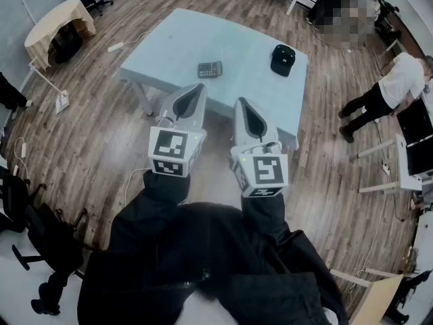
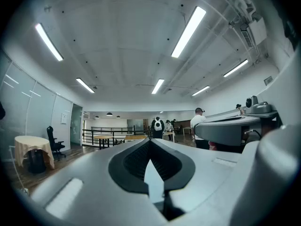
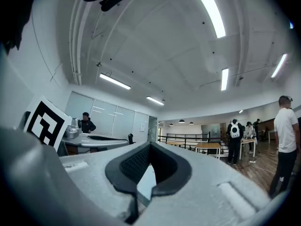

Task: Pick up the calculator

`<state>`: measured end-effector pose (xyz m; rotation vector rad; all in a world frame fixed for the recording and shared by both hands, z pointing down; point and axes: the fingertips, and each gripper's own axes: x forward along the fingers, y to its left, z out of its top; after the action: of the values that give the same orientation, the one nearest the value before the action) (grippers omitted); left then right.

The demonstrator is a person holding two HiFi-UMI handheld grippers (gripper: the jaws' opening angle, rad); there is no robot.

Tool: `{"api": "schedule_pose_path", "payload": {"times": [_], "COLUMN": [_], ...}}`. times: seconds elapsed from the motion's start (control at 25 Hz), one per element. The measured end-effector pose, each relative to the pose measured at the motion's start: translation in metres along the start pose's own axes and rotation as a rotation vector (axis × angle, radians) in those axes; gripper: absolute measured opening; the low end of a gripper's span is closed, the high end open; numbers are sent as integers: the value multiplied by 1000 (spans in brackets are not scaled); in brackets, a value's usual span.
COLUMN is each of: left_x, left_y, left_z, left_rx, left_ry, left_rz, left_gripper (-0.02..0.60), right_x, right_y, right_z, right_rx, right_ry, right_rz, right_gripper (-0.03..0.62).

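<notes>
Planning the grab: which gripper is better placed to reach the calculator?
Left, probably. The left gripper sits nearer the calculator and nearly in line with it; the right gripper is farther back and off to the side. Both are shut and empty, so it must open first.

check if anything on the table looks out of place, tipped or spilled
Nothing stands out. The calculator lies flat near the middle of the table, and a black cap sits toward the right side, well apart from it. Nothing looks tipped, spilled or damaged.
</notes>
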<state>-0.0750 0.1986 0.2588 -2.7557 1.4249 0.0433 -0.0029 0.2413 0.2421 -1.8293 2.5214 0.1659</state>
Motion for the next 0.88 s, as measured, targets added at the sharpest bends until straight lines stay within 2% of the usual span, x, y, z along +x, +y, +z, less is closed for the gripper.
{"api": "schedule_pose_path", "payload": {"times": [0.44,0.88], "left_x": [11,20], "left_y": [-9,-18], "left_z": [4,0], "left_rx": [16,29], "left_ry": [4,8], "left_rz": [-23,-8], "left_gripper": [-3,-3], "right_x": [0,-1], "right_y": [-6,-20], "right_z": [0,-8], "right_rx": [-21,14], "right_ry": [-1,-3], "right_rz": [4,12], "right_gripper": [-2,0]}}
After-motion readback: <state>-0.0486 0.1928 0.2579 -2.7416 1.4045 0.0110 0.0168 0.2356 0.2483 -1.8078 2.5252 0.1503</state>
